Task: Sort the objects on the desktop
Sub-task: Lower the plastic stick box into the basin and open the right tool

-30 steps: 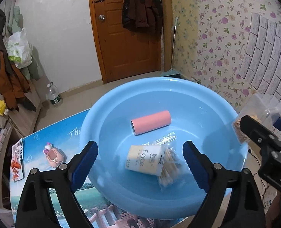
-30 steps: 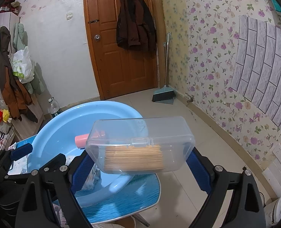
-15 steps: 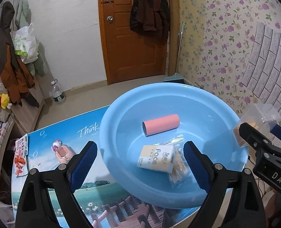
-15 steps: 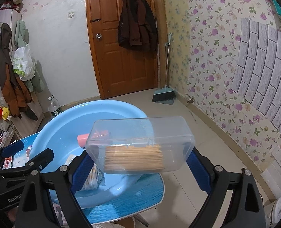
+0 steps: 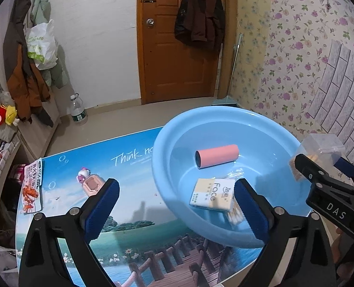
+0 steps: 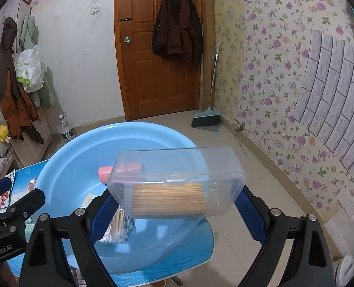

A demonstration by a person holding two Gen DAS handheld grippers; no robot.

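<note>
A light blue basin (image 5: 260,129) sits on the right part of the table and holds a pink roll (image 5: 217,155), a yellow "Face" tissue pack (image 5: 211,195) and a bag of cotton swabs (image 5: 235,211). My left gripper (image 5: 175,189) hovers over the basin's left rim, its jaws opening, with nothing between them. My right gripper (image 6: 174,197) is shut on a clear plastic box of toothpicks (image 6: 177,167), held above the right side of the basin (image 6: 86,138). The same box (image 5: 320,143) shows at the right edge of the left wrist view.
The table (image 5: 129,239) has a picture mat with a lake and boardwalk. A small pink toy (image 5: 90,181) and a red-printed packet (image 5: 32,189) lie on its left part. A broom and dustpan (image 6: 206,117) stand by the door. The table's right edge drops to floor.
My left gripper has drawn back to the left, from over the basin's middle to its left rim, and its jaws have widened. The right gripper keeps hold of the box and has shifted slightly.
</note>
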